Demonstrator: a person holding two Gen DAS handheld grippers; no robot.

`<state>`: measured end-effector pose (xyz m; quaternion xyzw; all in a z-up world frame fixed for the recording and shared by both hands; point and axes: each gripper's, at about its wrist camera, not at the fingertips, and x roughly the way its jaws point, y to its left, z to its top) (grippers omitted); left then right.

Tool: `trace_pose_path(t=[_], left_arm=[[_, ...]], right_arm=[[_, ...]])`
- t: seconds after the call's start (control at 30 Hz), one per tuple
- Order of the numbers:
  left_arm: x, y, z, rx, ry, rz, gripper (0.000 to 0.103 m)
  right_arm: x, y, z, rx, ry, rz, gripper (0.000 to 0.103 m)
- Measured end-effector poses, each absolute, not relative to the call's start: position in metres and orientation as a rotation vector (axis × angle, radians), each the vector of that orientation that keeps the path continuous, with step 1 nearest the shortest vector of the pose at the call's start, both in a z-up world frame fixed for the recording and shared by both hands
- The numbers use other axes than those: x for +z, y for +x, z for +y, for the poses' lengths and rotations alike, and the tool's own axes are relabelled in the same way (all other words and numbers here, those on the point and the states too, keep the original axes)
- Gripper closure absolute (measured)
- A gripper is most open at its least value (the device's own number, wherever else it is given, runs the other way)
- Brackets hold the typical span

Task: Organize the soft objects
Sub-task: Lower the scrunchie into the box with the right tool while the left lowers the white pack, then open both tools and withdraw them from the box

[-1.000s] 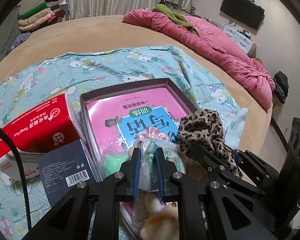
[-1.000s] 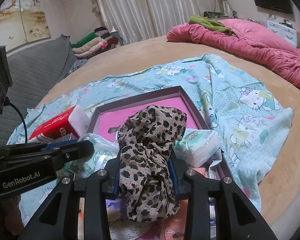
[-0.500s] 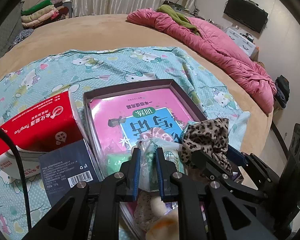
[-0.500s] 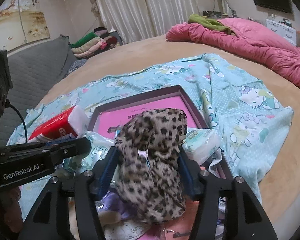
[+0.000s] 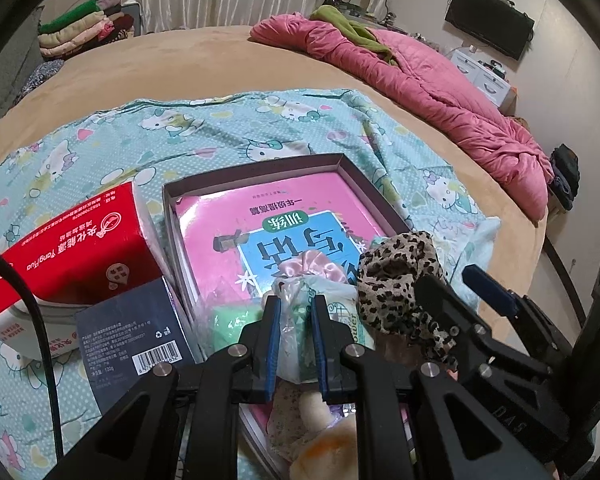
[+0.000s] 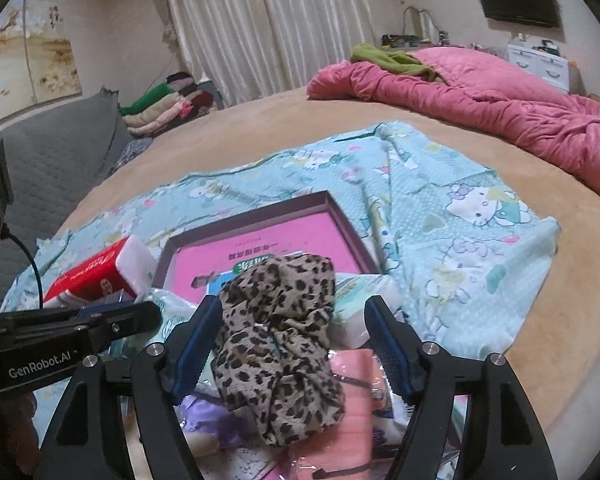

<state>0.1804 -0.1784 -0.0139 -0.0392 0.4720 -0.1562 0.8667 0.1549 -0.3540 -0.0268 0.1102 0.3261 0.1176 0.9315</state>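
Judging by the clutter, sorting is mid-way: the left gripper (image 5: 294, 320) pinches a crinkly plastic-wrapped tissue pack (image 5: 300, 304) over the shallow purple box (image 5: 260, 168), while the right gripper (image 6: 292, 320), fingers spread, flanks the released leopard-print cloth (image 6: 280, 344).

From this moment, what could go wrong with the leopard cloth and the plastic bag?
1. The right gripper stands open around the leopard cloth, which lies loosely on the pile and may slide off.
2. The left gripper pinches only thin film of the plastic bag, which might tear or slip.
3. The two grippers are close together and may collide.
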Motion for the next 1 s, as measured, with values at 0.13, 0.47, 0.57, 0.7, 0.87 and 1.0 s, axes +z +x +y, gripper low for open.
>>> trace_pose_path(t=[0.13,0.47,0.57,0.7,0.87,1.0], left_arm=[[-0.014,0.179,-0.179,-0.332,-0.083,0.99,0.088],[-0.014,0.176,-0.175,-0.342,-0.098,1.002,0.073],[-0.013,0.174,-0.173,-0.335,-0.094,1.007,0.069],[-0.01,0.171,-0.172,-0.328,-0.076,1.005,0.064],[-0.007,0.168,-0.166,-0.308,-0.081,1.004,0.053],[-0.002,0.163,-0.161,-0.296,-0.073,0.99,0.05]], right_arm=[[-0.026,0.152,-0.36,0.212,0.226,0.66,0.026],[-0.021,0.138,-0.366,0.185,0.227,0.636,0.025],[-0.019,0.134,-0.367,0.179,0.226,0.633,0.025],[-0.018,0.131,-0.367,0.164,0.225,0.635,0.025],[-0.018,0.13,-0.365,0.152,0.215,0.641,0.024],[-0.016,0.127,-0.365,0.145,0.214,0.642,0.023]])
